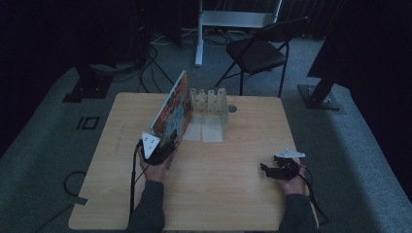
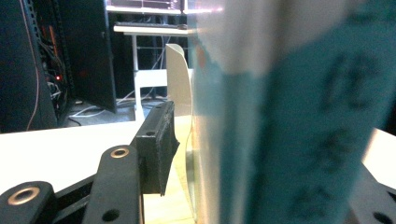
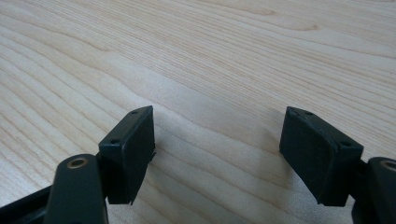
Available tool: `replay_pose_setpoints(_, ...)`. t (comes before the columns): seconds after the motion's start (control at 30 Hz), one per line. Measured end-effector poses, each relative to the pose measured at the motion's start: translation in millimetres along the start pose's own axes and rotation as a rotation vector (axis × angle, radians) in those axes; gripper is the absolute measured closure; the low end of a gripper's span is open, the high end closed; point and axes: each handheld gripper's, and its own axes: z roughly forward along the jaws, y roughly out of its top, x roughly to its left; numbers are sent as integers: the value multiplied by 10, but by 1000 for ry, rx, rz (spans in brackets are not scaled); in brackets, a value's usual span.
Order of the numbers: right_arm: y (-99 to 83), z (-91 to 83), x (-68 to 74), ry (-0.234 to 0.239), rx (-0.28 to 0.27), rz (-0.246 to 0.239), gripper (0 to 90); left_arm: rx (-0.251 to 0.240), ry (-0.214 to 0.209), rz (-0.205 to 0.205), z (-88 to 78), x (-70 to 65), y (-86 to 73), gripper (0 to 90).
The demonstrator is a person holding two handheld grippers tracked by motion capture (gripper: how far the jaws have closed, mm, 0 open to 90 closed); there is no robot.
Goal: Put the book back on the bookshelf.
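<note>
Standing on its edge near the middle of the desk (image 1: pixel 233 194), a colourful book (image 1: pixel 171 108) leans away toward a pale slotted rack (image 1: pixel 210 103) at the far side in the high view. The left claw (image 1: pixel 167 145) sits at the book's near lower corner, held by the person's left hand (image 1: pixel 151 167). Over at the right near part of the desk, the right claw (image 1: pixel 268 168) rests low in the right hand (image 1: pixel 291 182), well apart from the book.

From the left gripper view, the book (image 2: pixel 289 116) rises blurred and very close between the jaws of the left claw (image 2: pixel 261 154); the left pad (image 2: pixel 156 149) stands clear of the cover with a gap showing, so the jaws look spread around it rather than pinching, though the right pad is probably hidden behind the book.

From the right gripper view, the right claw (image 3: pixel 217 154) is spread wide over bare wood grain, nothing between its pads.
</note>
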Motion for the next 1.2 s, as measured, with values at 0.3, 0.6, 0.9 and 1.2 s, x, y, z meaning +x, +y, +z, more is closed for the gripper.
replay_pose_setpoints(0.3,0,0,0,0,0,0,260,33,-20,-7,-24,15,-16,455)
replay_pose_setpoints(0.6,0,1,0,0,-1,0,260,67,-27,-1,-96,39,-28,429)
replay_pose_setpoints(0.9,-1,0,1,0,-1,0,260,134,-56,-20,-173,51,-30,403)
replay_pose_setpoints(1.2,-1,0,1,0,-1,0,260,176,-101,-37,-280,62,-12,357)
